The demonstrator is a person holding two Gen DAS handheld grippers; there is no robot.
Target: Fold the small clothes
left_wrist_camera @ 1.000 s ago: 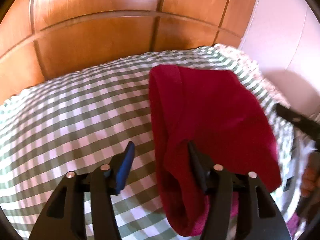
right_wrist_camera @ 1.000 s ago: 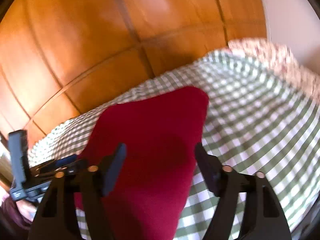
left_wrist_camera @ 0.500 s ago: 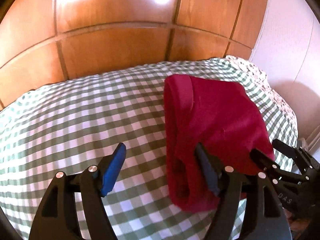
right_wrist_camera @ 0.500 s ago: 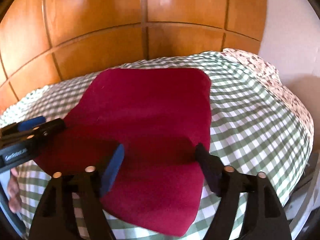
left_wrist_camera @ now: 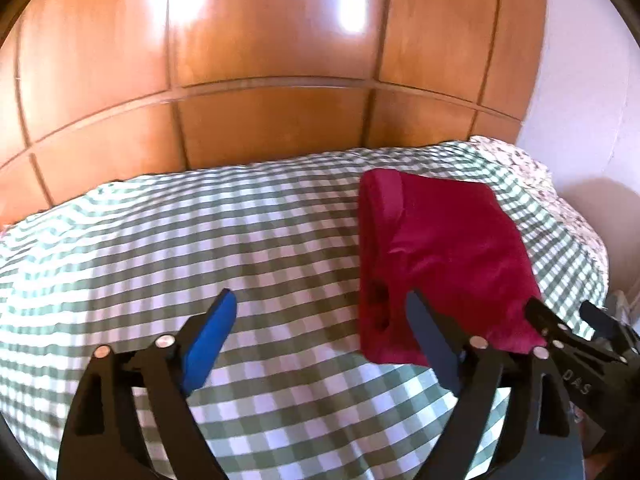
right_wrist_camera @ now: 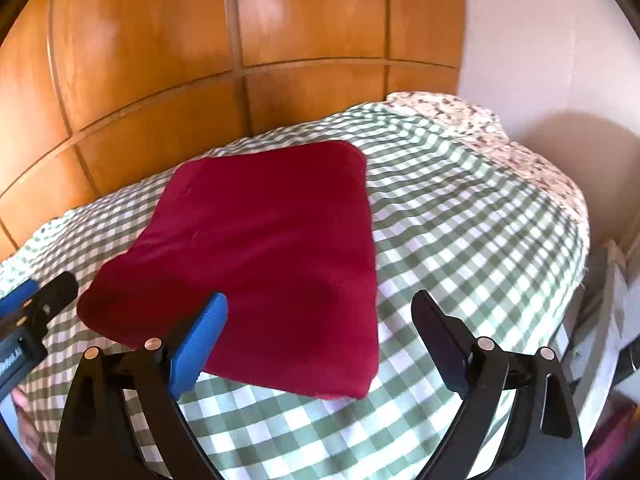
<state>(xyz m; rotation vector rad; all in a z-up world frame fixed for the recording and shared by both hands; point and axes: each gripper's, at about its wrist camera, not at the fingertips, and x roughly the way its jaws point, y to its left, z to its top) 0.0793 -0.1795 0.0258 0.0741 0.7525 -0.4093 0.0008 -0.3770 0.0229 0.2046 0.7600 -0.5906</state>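
Observation:
A dark red garment (left_wrist_camera: 448, 256) (right_wrist_camera: 264, 248) lies folded into a thick rectangle on the green-and-white checked cloth (left_wrist_camera: 200, 248) (right_wrist_camera: 460, 220). My left gripper (left_wrist_camera: 320, 312) hovers over the cloth just left of the garment, its jaws opening and empty. My right gripper (right_wrist_camera: 320, 316) hangs above the garment's near right corner, jaws also opening, nothing pinched between them. In the left wrist view the right gripper (left_wrist_camera: 568, 324) shows at the garment's near right edge; in the right wrist view the left gripper (right_wrist_camera: 36, 300) shows at the far left.
A glossy wooden panelled wall (left_wrist_camera: 260, 80) rises behind the bed. A floral sheet (right_wrist_camera: 480, 128) shows at the far right corner beside a white wall (right_wrist_camera: 540, 40). Pale objects (right_wrist_camera: 608, 312) stand off the bed's right edge.
Both grippers have let go of the red garment, opened wider and drawn back towards me. The garment now lies flat and folded on the checked cloth.

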